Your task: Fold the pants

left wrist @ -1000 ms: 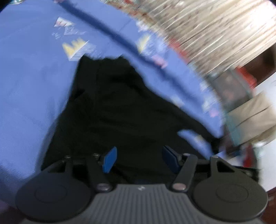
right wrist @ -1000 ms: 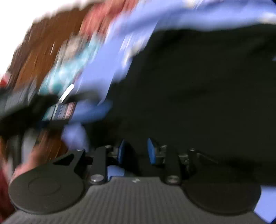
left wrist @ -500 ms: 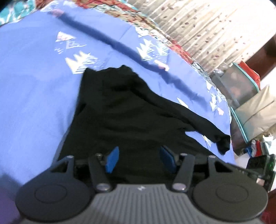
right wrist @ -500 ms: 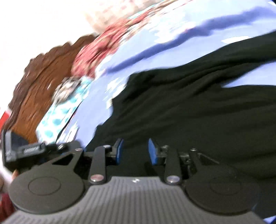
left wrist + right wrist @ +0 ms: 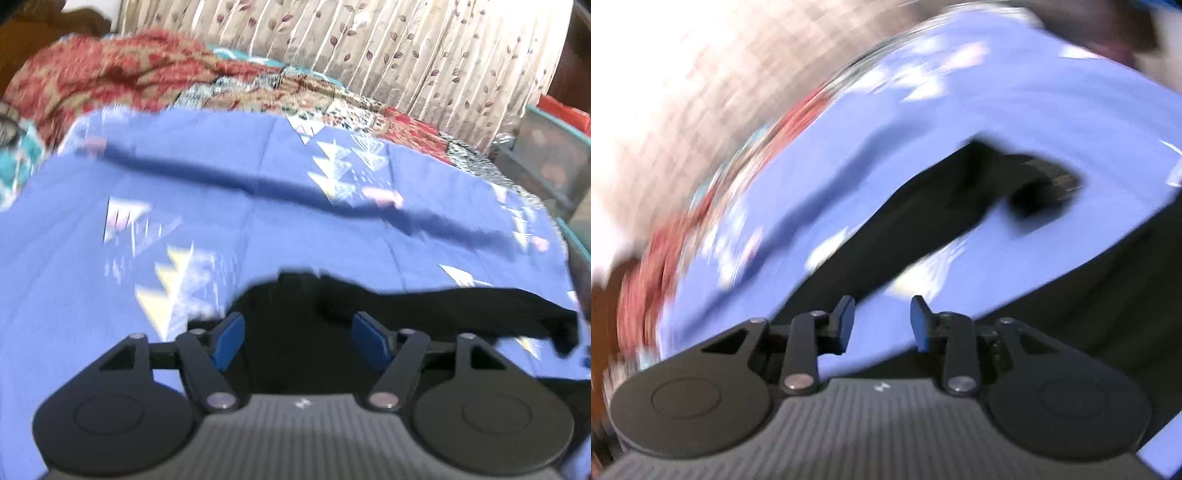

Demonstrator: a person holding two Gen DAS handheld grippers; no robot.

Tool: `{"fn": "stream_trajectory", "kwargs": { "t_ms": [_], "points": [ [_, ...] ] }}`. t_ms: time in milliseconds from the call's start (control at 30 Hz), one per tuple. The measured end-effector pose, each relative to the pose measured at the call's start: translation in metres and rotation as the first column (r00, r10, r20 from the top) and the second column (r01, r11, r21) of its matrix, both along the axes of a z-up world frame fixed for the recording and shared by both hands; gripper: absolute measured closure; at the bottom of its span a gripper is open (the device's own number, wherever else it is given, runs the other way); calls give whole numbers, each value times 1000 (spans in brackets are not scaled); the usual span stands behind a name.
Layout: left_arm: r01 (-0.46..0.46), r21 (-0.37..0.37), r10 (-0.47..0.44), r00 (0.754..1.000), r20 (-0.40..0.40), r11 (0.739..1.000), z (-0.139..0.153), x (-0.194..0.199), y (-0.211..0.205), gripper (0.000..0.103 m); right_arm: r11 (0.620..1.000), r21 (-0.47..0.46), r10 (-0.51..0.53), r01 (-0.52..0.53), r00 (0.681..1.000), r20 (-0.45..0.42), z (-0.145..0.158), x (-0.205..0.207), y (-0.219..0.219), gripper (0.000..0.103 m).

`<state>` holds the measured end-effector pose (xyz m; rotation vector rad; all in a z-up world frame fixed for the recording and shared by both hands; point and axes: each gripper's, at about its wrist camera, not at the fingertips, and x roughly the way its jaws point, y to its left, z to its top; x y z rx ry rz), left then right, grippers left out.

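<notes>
Pants: the black pants (image 5: 295,332) are spread on the blue bedsheet (image 5: 221,206), probably laid flat so that fold lines can be judged; one leg (image 5: 923,221) trails out across the sheet to its cuff.
Left gripper: the left gripper (image 5: 297,338) is held above the near part of the pants, jaws apart with nothing clamped; the dark cloth is seen beyond and below the pads. The jaws have just been opening, with no cloth pressed between them.
Right gripper: the right gripper (image 5: 881,323) is held over bare sheet beside the leg, jaws apart and empty, and likewise just opening. The view is heavily smeared.
Reason for the hold: both grippers appear to be carried clear of the cloth, presumably to pick fresh grasp points.
Change, left view: far less of the pants is framed than half a second ago, and the curtain (image 5: 369,48) and patterned quilt (image 5: 129,74) now fill the top.
Change, right view: the pants body is replaced by a single leg and open sheet.
</notes>
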<state>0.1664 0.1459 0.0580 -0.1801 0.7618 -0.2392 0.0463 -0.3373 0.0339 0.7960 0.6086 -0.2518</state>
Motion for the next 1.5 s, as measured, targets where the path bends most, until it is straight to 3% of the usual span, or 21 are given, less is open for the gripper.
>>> {"fn": "stream_trajectory", "kwargs": {
  "t_ms": [133,267,400,467,500,533,567,633,733,767,800,833,867,900,1000,1100,1300,1400,1500],
  "points": [
    [0,16,0,1000,-20,1000,-7,49,-21,27,969,181,-175,169,984,20,-16,8,-42,50],
    [-52,-146,25,983,-181,988,-29,91,-31,27,912,320,-275,258,961,9,-34,36,-62,38],
    [-149,-312,42,945,-324,938,-56,109,-33,25,883,301,-357,361,931,-70,-36,70,-96,38],
    [-204,-332,71,926,-372,921,-66,113,-32,20,875,248,-404,417,909,-104,-37,81,-114,38],
    [-226,-338,82,917,-391,914,-70,115,-31,18,873,206,-429,442,897,-108,-36,84,-121,46],
    [-247,-351,88,907,-411,903,-75,117,-30,17,873,183,-440,451,892,-99,-35,80,-135,78],
    [-262,-362,90,899,-428,895,-79,121,-28,16,874,162,-449,458,889,-87,-33,79,-146,97],
    [-296,-383,97,882,-461,875,-87,127,-22,11,870,142,-469,472,881,-52,-27,70,-157,98],
    [-362,-437,90,843,-530,824,-104,139,-13,8,879,130,-462,458,887,0,-13,50,-165,98],
    [-387,-442,90,826,-557,810,-110,142,-11,10,885,133,-452,445,892,20,-8,42,-166,98],
    [-413,-436,101,808,-581,800,-115,144,-10,24,890,137,-443,435,896,35,-6,40,-166,98],
    [-428,-417,114,795,-596,802,-120,145,-10,62,895,141,-433,423,900,52,-1,33,-165,98],
    [-426,-393,119,787,-606,815,-123,145,-11,80,899,144,-425,413,903,64,2,31,-165,98],
    [-424,-377,120,780,-614,823,-127,142,-11,88,903,149,-417,404,906,71,5,30,-166,98],
    [-441,-420,122,791,-600,793,-122,123,-3,90,910,164,-399,381,913,87,18,25,-168,98],
    [-388,-487,94,847,-523,782,-96,94,7,91,921,157,-377,357,919,117,36,20,-169,98],
    [-280,-599,25,917,-398,750,-54,8,34,90,952,89,-305,293,931,200,67,-30,-160,98],
    [-263,-599,4,917,-398,756,-52,-48,46,90,961,53,-276,271,939,202,62,-79,-153,98],
    [-290,-579,-2,893,-449,762,-66,-98,54,90,955,23,-295,295,943,154,40,-134,-144,98]
  ]
}}
